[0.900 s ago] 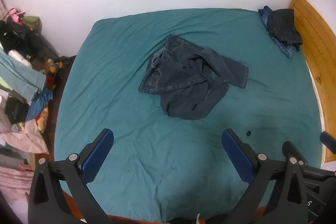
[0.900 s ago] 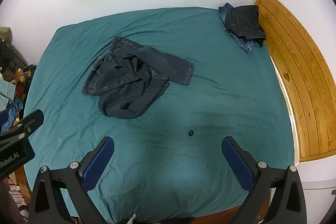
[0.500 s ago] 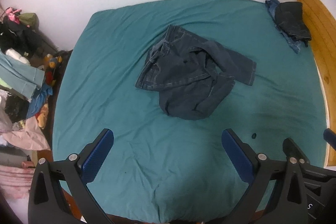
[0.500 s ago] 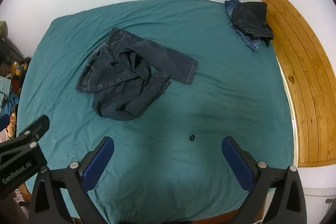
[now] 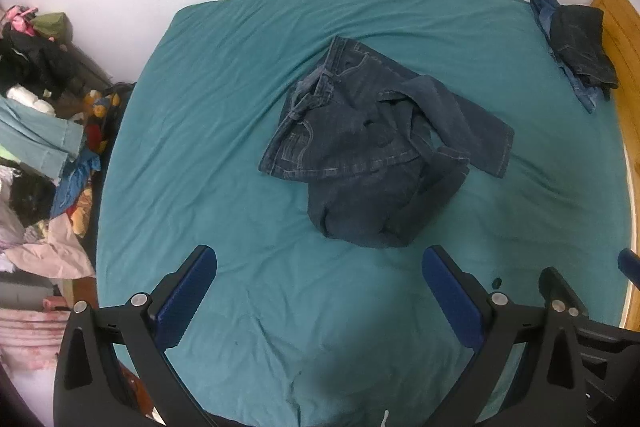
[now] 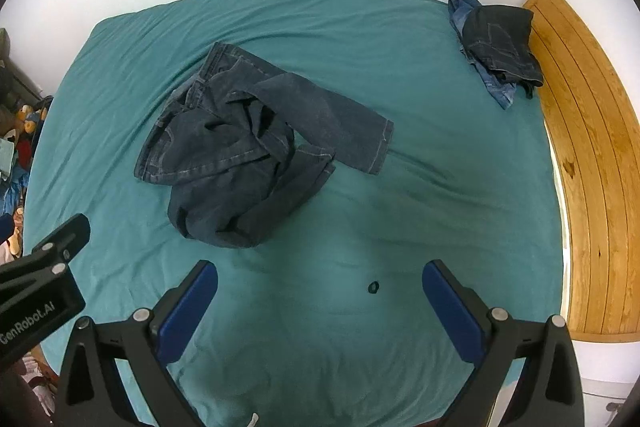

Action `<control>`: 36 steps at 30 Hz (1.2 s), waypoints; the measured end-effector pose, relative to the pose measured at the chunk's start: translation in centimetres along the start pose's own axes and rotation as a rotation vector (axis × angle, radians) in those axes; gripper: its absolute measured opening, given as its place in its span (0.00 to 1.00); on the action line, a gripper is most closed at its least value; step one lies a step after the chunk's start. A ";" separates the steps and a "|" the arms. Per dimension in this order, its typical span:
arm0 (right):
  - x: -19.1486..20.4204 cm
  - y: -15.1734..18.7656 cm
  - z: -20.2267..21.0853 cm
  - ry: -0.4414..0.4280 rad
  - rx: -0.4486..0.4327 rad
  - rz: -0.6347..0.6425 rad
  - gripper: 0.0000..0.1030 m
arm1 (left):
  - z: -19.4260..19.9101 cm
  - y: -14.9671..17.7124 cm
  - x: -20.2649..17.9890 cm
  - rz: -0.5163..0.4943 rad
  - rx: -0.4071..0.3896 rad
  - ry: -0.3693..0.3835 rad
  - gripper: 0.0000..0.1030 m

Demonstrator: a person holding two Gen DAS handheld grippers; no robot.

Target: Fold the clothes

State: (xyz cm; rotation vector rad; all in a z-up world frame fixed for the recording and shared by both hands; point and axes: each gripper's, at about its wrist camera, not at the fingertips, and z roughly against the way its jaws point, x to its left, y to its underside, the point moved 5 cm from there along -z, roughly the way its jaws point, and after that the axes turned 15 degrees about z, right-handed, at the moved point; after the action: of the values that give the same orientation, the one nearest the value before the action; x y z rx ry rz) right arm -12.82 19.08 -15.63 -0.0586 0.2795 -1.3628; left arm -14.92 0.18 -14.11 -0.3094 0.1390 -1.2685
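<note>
A crumpled pair of dark blue jeans (image 5: 372, 155) lies in a heap in the middle of the teal bed (image 5: 208, 107), one leg stretched out to the right. It also shows in the right wrist view (image 6: 248, 155). My left gripper (image 5: 320, 291) is open and empty, above the bed's near part, short of the jeans. My right gripper (image 6: 320, 303) is open and empty, to the right of the left one, nearer than the heap. The left gripper's body (image 6: 40, 295) shows at the left edge of the right wrist view.
A stack of folded jeans (image 6: 496, 43) sits at the bed's far right corner by the wooden headboard (image 6: 588, 163). A small dark ring (image 6: 373, 287) lies on the sheet. Piles of clothes and toys (image 5: 44, 131) crowd the floor left of the bed.
Both grippers have moved forward and lower toward the bed, so the jeans look larger and nearer. Both stay open. The jeans have not moved.
</note>
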 end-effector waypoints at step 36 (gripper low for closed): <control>-1.3 1.3 0.9 -0.026 -0.035 -0.051 1.00 | 1.0 1.1 0.4 0.030 -0.003 0.003 1.00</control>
State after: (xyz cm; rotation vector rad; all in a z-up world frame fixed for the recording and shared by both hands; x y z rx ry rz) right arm -11.65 20.51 -14.78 -0.1133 0.2812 -1.4070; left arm -13.50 0.28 -13.48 -0.3067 0.1472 -1.2391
